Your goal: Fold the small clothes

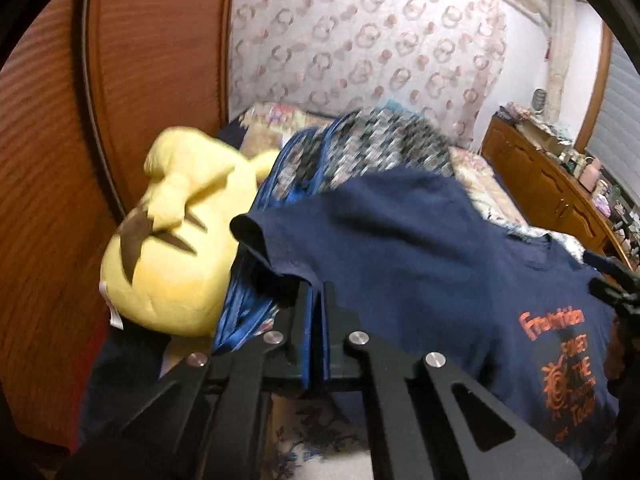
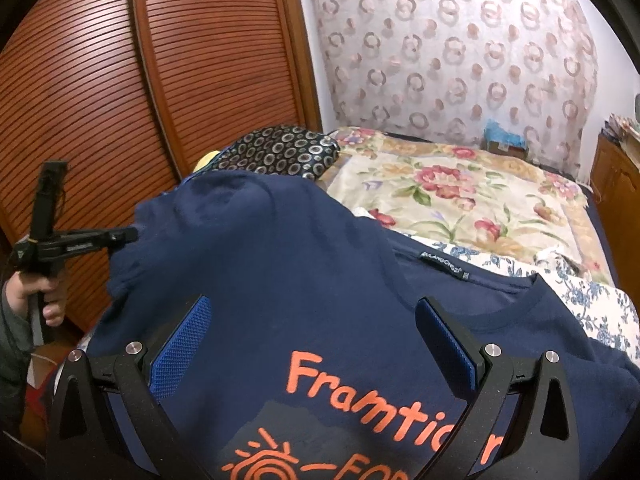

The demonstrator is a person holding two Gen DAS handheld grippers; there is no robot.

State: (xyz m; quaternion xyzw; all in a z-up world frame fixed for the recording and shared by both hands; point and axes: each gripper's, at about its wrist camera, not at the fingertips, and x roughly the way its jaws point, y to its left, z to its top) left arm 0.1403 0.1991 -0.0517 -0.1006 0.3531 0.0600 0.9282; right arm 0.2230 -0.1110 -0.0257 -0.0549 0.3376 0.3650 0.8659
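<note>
A navy T-shirt [image 2: 280,280] with orange print lies on the bed, front up, collar toward the far side. My left gripper [image 1: 318,292] is shut on the shirt's left sleeve [image 1: 272,248] and lifts it. The same gripper shows in the right wrist view [image 2: 126,235] at the shirt's left edge, held by a hand. My right gripper [image 2: 312,320] is open, its blue pads spread wide just over the shirt's chest. In the left wrist view the right gripper [image 1: 612,284] shows only as a black shape at the far right edge.
A yellow plush toy [image 1: 180,248] and a dark patterned pillow [image 2: 280,150] lie at the bed's left side against a wooden slatted wardrobe [image 2: 160,80]. A floral bedspread [image 2: 460,192] covers the bed beyond. A wooden dresser [image 1: 552,192] with clutter stands at the right.
</note>
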